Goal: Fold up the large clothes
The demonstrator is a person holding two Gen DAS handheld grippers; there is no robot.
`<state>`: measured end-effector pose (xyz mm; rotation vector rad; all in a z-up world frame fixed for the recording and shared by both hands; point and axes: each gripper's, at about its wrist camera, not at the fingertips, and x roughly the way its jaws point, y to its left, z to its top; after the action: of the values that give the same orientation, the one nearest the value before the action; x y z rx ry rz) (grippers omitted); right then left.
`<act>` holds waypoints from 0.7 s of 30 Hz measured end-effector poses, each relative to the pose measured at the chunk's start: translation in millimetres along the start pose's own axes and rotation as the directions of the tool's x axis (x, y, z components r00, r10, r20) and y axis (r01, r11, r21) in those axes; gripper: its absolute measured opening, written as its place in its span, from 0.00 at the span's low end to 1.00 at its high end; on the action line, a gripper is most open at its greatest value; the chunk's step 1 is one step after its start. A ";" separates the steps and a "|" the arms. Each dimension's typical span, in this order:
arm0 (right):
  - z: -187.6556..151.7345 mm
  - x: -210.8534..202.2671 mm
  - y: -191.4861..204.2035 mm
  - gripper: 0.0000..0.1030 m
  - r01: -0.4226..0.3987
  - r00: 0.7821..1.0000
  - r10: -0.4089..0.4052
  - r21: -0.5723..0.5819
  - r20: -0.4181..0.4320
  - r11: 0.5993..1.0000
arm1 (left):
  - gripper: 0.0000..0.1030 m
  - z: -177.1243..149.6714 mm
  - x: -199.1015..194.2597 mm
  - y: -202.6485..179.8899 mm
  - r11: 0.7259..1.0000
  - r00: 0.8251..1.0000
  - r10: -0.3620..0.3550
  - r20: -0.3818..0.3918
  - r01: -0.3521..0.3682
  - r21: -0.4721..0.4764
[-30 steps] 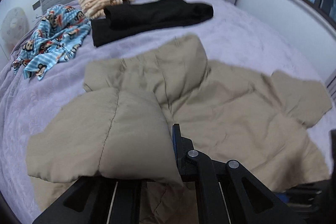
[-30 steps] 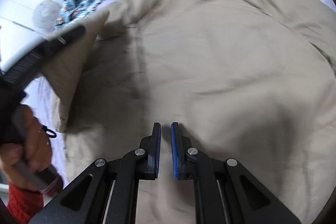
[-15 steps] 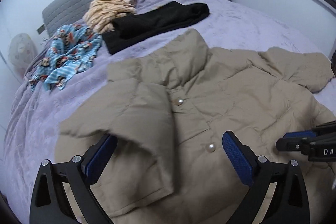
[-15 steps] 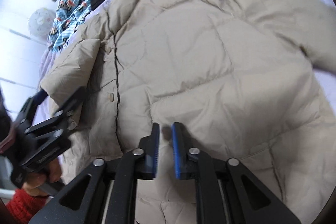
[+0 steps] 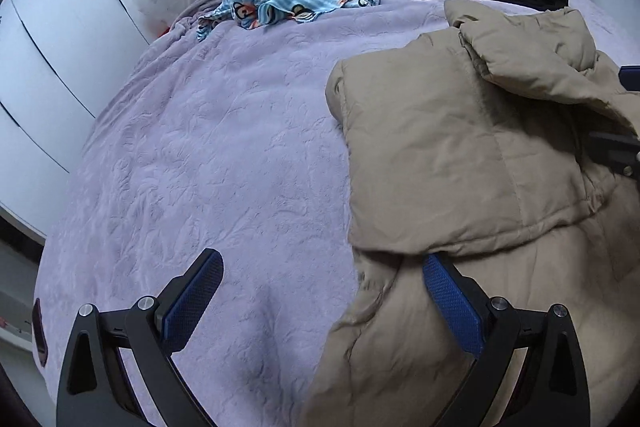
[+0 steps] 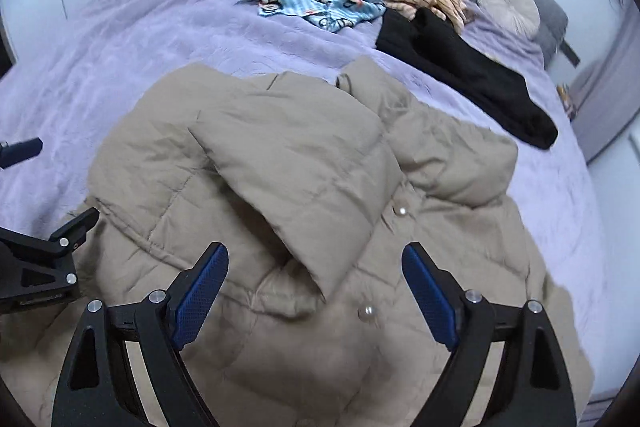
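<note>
The bed (image 5: 208, 147) carried the tan jacket (image 6: 288, 163), sleeves folded across its front. Only the right wrist view showed the snap buttons (image 6: 366, 311). The left gripper (image 5: 320, 297) and right gripper (image 6: 314, 285) both hovered with fingers spread, holding nothing.

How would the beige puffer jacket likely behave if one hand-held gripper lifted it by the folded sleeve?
The beige puffer jacket would probably drape and unfold, since its sleeve only rests loosely across the chest. Its quilted, puffy panels suggest it is light for its bulk. The smooth, creased shell may slip from a shallow pinch.
</note>
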<state>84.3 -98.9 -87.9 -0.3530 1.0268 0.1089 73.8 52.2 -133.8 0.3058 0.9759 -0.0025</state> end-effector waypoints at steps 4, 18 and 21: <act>29.0 30.7 -1.0 0.88 0.055 0.998 -0.055 -0.004 -0.035 0.998 | 0.98 11.8 26.1 9.8 0.992 0.998 0.061 -0.026 -0.064 -0.107; -121.6 67.7 -183.4 0.13 -0.215 0.942 0.332 0.846 0.048 0.488 | 0.98 13.5 -12.9 59.0 0.897 0.908 -0.413 -0.066 0.393 -0.202; -120.2 67.5 -178.4 0.13 -0.219 0.946 0.322 0.828 0.049 0.517 | 0.98 37.7 -10.1 90.0 0.801 0.842 -0.539 -0.027 0.501 -0.328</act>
<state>66.1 -311.9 -159.3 0.7021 1.1251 -0.1271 111.3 127.3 -83.0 -0.2669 1.1382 -0.3388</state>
